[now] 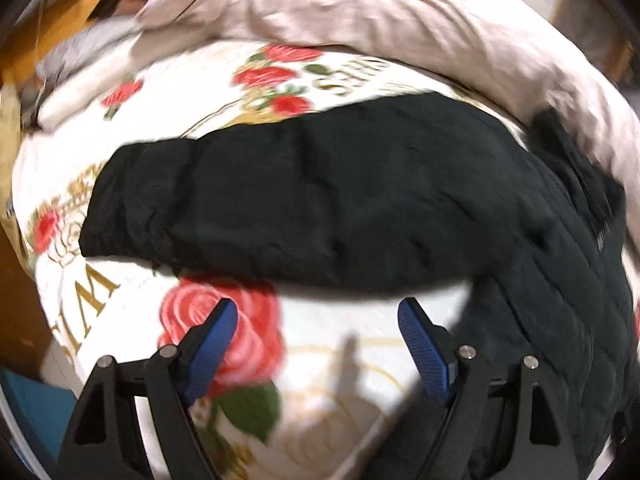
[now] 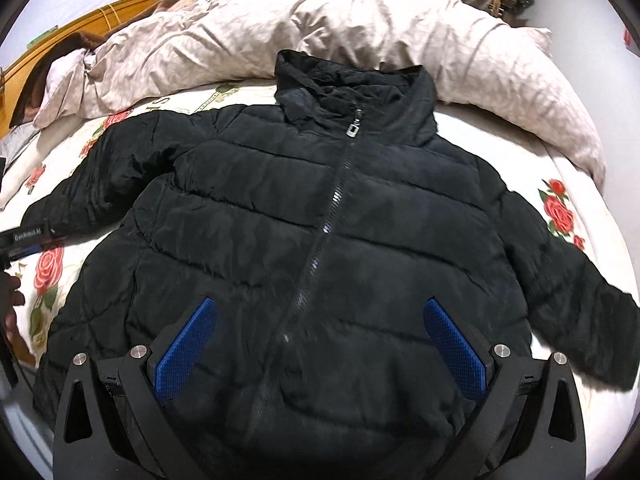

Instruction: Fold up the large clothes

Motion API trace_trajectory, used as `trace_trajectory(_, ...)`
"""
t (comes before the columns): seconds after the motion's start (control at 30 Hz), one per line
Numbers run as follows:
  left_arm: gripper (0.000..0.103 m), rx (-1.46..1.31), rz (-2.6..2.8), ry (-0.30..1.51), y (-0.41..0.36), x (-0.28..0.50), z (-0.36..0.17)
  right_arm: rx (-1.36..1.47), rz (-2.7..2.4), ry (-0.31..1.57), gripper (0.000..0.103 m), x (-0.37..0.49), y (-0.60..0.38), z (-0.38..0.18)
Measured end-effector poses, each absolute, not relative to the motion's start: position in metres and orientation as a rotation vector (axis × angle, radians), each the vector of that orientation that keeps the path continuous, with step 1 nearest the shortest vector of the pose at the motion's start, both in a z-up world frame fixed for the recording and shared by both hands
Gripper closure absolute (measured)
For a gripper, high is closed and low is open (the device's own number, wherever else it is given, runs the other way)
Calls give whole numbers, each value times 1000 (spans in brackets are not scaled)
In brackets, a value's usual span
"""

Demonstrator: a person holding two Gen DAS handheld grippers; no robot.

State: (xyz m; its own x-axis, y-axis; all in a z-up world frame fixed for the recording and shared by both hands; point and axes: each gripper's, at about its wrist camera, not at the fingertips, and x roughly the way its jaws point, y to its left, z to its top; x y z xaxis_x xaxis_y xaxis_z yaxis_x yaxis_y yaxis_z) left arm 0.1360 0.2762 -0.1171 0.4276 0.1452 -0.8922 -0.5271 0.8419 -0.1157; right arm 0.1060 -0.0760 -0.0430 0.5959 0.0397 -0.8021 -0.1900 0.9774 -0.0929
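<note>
A black puffer jacket (image 2: 320, 208) lies face up and zipped on the bed, collar (image 2: 352, 80) toward the far side and both sleeves spread out. My right gripper (image 2: 320, 303) hovers open over the jacket's lower front, with the zip running between its blue pads and nothing gripped. In the left wrist view the jacket's sleeve (image 1: 280, 208) stretches across the sheet, its cuff at the left. My left gripper (image 1: 318, 304) stands open just short of that sleeve, over the rose print, holding nothing. The right wrist view also catches the left gripper (image 2: 24, 240) at the far left, by the cuff.
The jacket rests on a white sheet with red roses (image 2: 560, 208). A crumpled beige duvet (image 2: 360, 32) is bunched along the far side of the bed. A wooden headboard (image 2: 100, 12) stands at the back left. A hand (image 2: 12, 300) shows at the left edge.
</note>
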Motion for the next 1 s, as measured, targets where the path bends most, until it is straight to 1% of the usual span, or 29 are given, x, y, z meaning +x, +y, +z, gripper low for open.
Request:
trace_trajectory(0.13, 19, -596, 464, 1041, 323, 135, -139, -192, 128, 931, 0, 119, -69, -52)
trace_trajectory(0.33, 19, -773, 519, 959, 364, 123, -154, -213, 111, 955, 0, 127, -71, -65)
trace_trajectory(0.4, 21, -784, 527, 933, 372, 125, -155, -212, 103, 960, 0, 129, -74, -67)
trace_trajectory(0.47, 32, -764, 533, 916, 378, 133, -155, -208, 93, 961, 0, 131, -78, -69)
trace_trajectory(0.5, 36, -751, 536, 912, 380, 136, -155, -207, 87, 961, 0, 131, -79, -69)
trace_trajectory(0.57, 56, -722, 541, 902, 385, 142, -154, -202, 76, 961, 0, 132, -84, -69)
trace_trajectory(0.6, 61, -702, 543, 900, 385, 145, -152, -198, 72, 961, 0, 132, -86, -68)
trace_trajectory(0.63, 71, -684, 544, 896, 384, 147, -148, -196, 70, 963, 0, 132, -88, -68)
trace_trajectory(0.67, 79, -661, 544, 892, 382, 148, -143, -194, 65, 965, 0, 131, -90, -68)
trace_trajectory(0.77, 86, -607, 544, 879, 376, 153, -124, -188, 65, 969, 0, 128, -93, -66)
trace_trajectory(0.87, 88, -564, 517, 848, 366, 158, -95, -194, 68, 971, 0, 123, -97, -62)
trace_trajectory(1.0, 88, -502, 424, 785, 342, 167, -40, -150, 54, 953, 0, 115, -111, -49)
